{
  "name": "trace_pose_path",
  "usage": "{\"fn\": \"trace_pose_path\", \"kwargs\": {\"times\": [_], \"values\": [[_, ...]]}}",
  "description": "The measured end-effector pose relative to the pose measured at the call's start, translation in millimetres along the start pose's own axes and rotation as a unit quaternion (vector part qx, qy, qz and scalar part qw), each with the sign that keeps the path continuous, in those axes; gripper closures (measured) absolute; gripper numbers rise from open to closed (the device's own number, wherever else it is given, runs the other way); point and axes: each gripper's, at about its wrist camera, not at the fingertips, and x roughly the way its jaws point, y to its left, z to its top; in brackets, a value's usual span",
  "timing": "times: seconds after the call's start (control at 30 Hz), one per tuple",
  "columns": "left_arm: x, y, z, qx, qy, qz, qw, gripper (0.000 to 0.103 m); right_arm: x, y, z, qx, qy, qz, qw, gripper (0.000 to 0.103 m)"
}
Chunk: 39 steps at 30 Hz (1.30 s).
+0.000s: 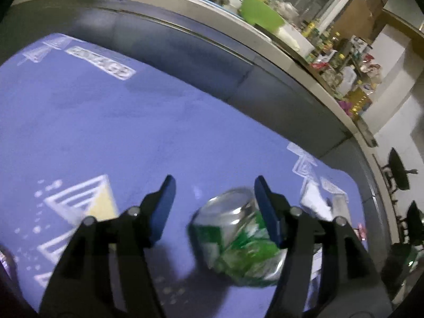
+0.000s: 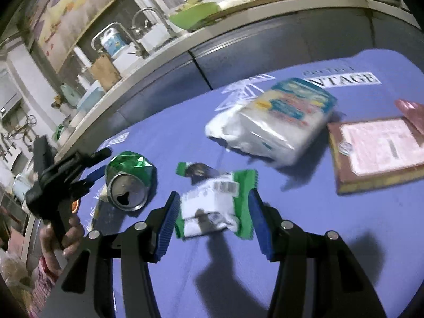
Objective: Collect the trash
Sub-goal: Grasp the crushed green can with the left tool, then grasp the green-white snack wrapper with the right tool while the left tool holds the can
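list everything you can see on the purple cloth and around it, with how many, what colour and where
crushed can: 1, green and silver, left part of the purple cloth, beside the left gripper's fingers
snack wrapper: 1, green and white, between the right gripper's fingers
tissue pack: 1, white with blue print, behind the wrapper
book: 1, pink cover, right of the pack
bowl: 1, lime green, on the counter
left gripper: 1, black with blue pads, open
right gripper: 1, black with blue pads, open

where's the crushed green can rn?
Crushed green can lies on the blue cloth, left of the snack wrapper; in the left wrist view it's against the left gripper's right finger.
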Motion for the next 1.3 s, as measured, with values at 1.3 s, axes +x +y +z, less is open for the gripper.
{"fn": "trace_pose_path", "kwargs": {"times": [1.3], "values": [[-87,-39,-193,0.007,0.095,-0.056,0.9939,0.043,-73,-28,-66,0.071,0.022,0.144,0.987,0.069]]}}
